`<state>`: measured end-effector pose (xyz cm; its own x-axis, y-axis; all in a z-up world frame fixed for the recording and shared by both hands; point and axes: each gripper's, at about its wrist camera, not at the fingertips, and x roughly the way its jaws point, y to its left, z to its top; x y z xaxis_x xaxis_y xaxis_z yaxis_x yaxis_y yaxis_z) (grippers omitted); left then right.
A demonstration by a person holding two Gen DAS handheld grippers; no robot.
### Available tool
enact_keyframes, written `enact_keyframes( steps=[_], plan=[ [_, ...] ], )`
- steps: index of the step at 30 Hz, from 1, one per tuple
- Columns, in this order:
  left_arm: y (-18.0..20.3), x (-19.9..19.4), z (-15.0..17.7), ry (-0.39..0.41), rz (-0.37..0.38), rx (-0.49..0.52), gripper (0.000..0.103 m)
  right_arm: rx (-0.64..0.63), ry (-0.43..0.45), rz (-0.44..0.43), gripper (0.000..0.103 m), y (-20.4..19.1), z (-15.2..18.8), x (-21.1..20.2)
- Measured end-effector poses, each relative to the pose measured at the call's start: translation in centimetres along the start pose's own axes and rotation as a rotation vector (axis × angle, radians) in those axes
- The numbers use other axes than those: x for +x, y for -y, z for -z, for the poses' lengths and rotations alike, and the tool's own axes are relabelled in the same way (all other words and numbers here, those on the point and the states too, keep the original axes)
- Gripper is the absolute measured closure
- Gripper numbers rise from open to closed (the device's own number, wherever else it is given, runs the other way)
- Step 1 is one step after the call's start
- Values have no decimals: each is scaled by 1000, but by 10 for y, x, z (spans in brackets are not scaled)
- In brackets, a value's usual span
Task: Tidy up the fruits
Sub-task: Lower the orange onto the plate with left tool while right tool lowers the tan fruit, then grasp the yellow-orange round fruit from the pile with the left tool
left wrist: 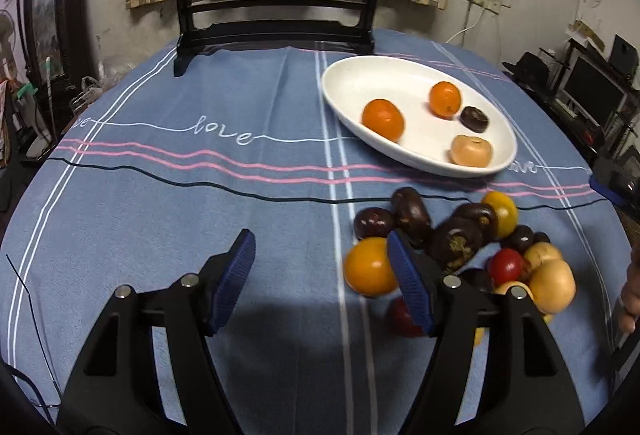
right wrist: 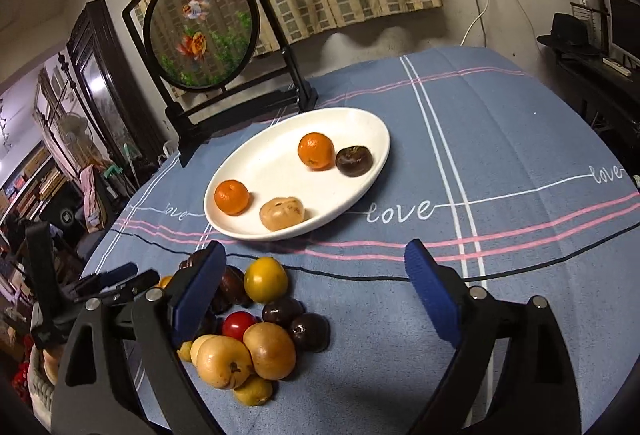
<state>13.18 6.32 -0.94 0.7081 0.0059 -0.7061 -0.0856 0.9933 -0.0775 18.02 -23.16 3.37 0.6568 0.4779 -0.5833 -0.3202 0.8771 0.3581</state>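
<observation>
Blue ribbed pads on both black hand-held grippers stand apart with nothing between them: the left gripper (left wrist: 322, 275) hangs over bare cloth with the fruit heap just to its right, and the right gripper (right wrist: 316, 287) frames the blue striped tablecloth (right wrist: 500, 139) with the same heap by its left finger.

Closest ahead of both lies the loose pile of small round fruits (right wrist: 256, 331) on the cloth: tan ones, yellow-orange ones, a red one (right wrist: 239, 324) and several dark purple-brown ones, touching one another. A thin black cord (left wrist: 160, 175) crosses the cloth just beyond the pile.

Farther on sits the white oval ceramic dish (right wrist: 352, 123). It holds four pieces, apart from each other except one pair: two orange mandarins, a pale peach-coloured fruit (right wrist: 282, 213) near its front rim, and a dark brown fruit (right wrist: 354, 161) just beside the farther mandarin.

By my reckoning the sorting is early: four in the dish, well over a dozen left on the cloth. Beyond the dish stands a black-framed round goldfish screen (right wrist: 200, 27).
</observation>
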Motion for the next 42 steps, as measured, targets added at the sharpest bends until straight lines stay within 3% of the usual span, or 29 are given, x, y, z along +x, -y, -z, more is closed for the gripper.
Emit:
enact_keyframes(
  steps=[7,11,16,19,27,30,34,42],
  plan=[
    [17,11,7,-36,5,90,33,14,-30,2,12,4,0,7],
    [12,20,8,-63,-29,79,30,7,-24,-5,12,3,1,3],
    [-16,10,4,-11,-177,11,30,9,-11,2,12,4,0,0],
    [-28,4,3,0,-146,-36,31,12,-10,3,12,4,0,0],
    [-26,22,-6,17,-173,7,31,12,-19,6,12,4,1,2],
    [-36,34,-14,6,-172,-16,33,10,-29,8,12,4,2,4],
    [-37,41,-15,-19,-149,-20,49,9,-37,6,12,3,2,6],
    [-35,43,-11,-44,-136,-20,51,1,-50,11,12,2,4,9]
  ],
)
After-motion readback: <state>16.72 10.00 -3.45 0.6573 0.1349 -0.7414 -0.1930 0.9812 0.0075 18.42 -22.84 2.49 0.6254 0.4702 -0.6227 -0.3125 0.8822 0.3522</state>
